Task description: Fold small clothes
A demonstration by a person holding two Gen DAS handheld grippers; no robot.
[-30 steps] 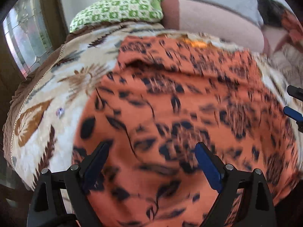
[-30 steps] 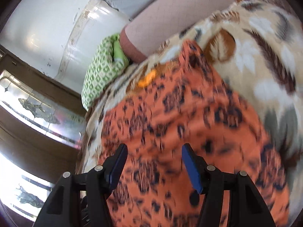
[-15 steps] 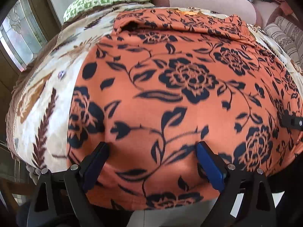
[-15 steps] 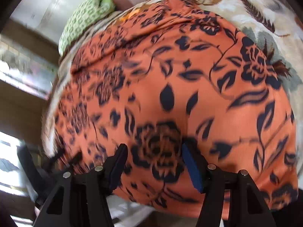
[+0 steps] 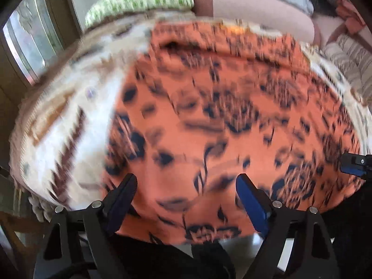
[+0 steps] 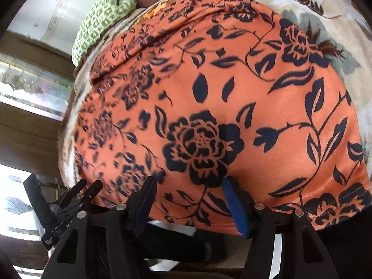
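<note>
Orange cloth with a dark navy flower-and-vine print (image 6: 232,107) lies spread flat over a cream bedspread patterned with brown leaves (image 5: 76,107), its near hem hanging at the bed's front edge. No brand, label or readable writing shows on the garment; a few pale letters on the black gear at the lower left of the right wrist view are too small to read.

The right gripper (image 6: 188,200) sits low at that near hem, jaws partly spread, the fabric lying behind and between them; whether the pads actually touch it cannot be told. The left gripper (image 5: 186,195) hovers over the same hem farther to the left, its jaws wide and closing, with cloth under the gap and nothing pinched.

The right wrist view is sharp and shows the hem stitching, the big rose and the left gripper's black frame (image 6: 76,197). The left wrist view is smeared with motion blur, yet it alone shows the right gripper's blue pad (image 5: 353,165) at the picture's right edge, a striped cushion (image 5: 348,60) and a window (image 5: 28,41). Both show a green-and-white checked pillow (image 6: 102,16) at the far end.
</note>
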